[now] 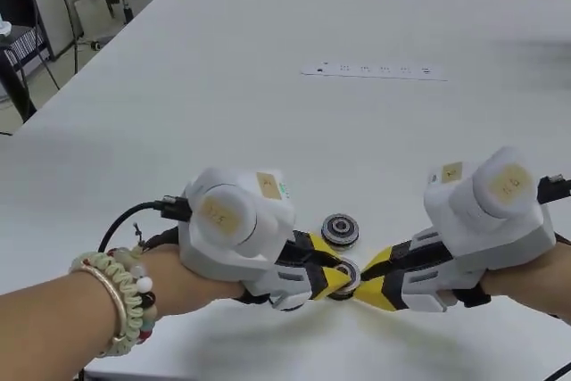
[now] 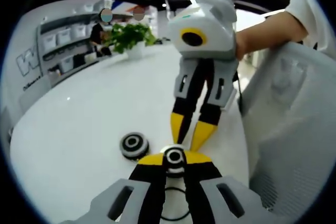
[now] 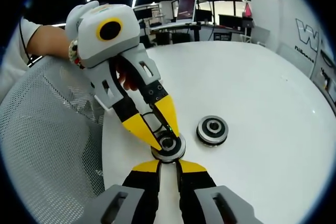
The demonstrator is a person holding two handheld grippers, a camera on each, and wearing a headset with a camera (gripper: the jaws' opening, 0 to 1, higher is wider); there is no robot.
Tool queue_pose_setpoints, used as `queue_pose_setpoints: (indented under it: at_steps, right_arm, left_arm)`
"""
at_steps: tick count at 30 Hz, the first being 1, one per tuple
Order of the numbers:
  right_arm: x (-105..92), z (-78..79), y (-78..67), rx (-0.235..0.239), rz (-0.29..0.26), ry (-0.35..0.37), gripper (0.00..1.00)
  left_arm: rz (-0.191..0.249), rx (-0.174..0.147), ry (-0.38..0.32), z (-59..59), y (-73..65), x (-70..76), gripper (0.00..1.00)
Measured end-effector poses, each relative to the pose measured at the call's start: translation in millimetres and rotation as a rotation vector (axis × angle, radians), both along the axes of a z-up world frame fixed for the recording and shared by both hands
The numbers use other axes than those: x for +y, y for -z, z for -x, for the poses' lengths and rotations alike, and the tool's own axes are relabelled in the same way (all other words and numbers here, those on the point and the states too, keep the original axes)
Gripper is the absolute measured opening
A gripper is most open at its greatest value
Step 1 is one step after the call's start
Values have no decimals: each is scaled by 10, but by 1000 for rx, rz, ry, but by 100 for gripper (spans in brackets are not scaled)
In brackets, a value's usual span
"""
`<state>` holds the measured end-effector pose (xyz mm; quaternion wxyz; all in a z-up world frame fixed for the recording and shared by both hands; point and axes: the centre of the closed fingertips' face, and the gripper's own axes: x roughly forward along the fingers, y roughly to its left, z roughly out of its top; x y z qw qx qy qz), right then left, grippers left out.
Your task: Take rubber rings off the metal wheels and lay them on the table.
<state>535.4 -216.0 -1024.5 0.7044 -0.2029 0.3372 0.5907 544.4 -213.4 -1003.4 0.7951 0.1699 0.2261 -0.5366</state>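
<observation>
White table [image 1: 268,113] carries the work. The left claw [image 2: 174,156] is clamped on a small round metal wheel with a black rubber ring [image 3: 168,144], held low over the table. The right claw [image 3: 169,165] meets that wheel's rim from the opposite side, its jaws drawn close together; whether they pinch the ring I cannot tell. A second black-ringed metal wheel [image 3: 212,129] lies flat just beyond both claws. A long white power strip [image 1: 373,70] lies well beyond.
</observation>
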Motion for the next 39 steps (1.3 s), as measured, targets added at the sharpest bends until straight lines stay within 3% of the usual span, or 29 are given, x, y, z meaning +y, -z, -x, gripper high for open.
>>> queue_pose_setpoints:
  at_steps: [5, 10, 15, 17, 20, 25, 31, 37, 39]
  right_arm:
    - [-20, -7, 3, 0, 2, 2, 1]
    - [-26, -39, 2, -21, 7, 9, 0]
    - [-33, -12, -2, 19, -1, 27, 0]
    - [-28, 9, -7, 30, -3, 26, 5]
    - [-9, -6, -24, 9, -12, 24, 15]
    - [35, -28, -14, -11, -21, 29, 22]
    - [85, -9, 11, -28, -17, 15, 23]
    - [34, -20, -2, -46, 7, -7, 17]
    - [-3, -11, -3, -45, 14, -15, 8]
  left_arm:
    - [3, 4, -6, 4, 3, 5, 13]
    - [6, 7, -8, 9, 8, 8, 13]
    - [7, 3, -5, 15, 10, 10, 13]
    - [8, 4, -4, 18, 10, 11, 13]
    - [11, 5, -4, 22, 10, 11, 13]
    - [11, 3, -3, 24, 9, 13, 13]
    - [10, 2, -2, 24, 7, 13, 13]
    - [10, -1, -2, 22, 5, 15, 13]
    - [8, -4, -7, 11, 4, 20, 13]
